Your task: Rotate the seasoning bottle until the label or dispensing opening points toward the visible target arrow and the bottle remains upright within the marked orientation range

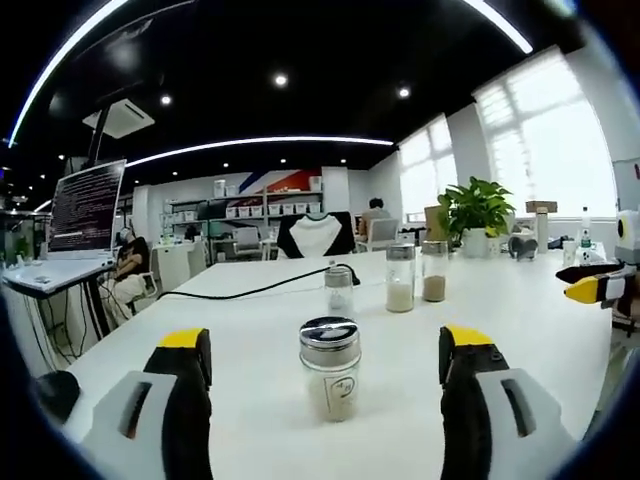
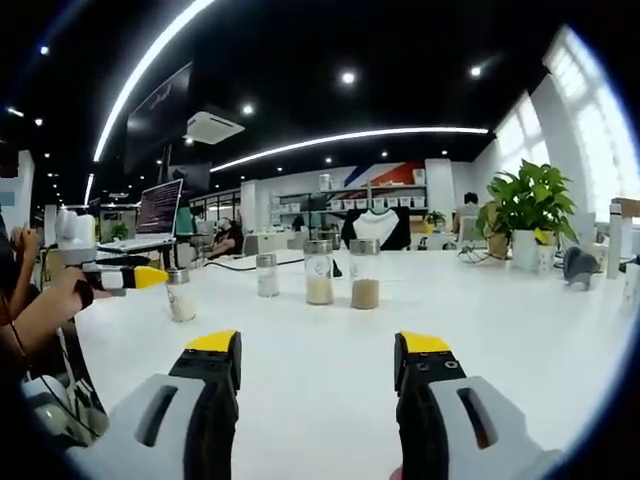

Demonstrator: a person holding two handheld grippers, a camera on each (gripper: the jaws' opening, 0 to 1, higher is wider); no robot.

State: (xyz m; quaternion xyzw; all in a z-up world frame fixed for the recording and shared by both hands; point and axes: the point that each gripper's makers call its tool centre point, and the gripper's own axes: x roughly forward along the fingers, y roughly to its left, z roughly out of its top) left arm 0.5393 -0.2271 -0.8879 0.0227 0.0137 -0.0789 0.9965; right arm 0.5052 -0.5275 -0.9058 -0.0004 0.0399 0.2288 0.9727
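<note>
On the white counter (image 1: 250,400), between the left gripper's (image 1: 325,360) wide-apart jaws and touching neither, stands the seasoning bottle (image 1: 330,368): clear glass, shiny metal cap, pale powder low inside, a small label facing the camera. It is upright, long axis vertical. The right gripper (image 2: 318,358) has its jaws apart too, holding nothing. Three more shakers (image 1: 400,279) stand farther back.

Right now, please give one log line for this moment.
left gripper: open | seasoning bottle: upright between fingers, untouched | right gripper: open, nothing held
</note>
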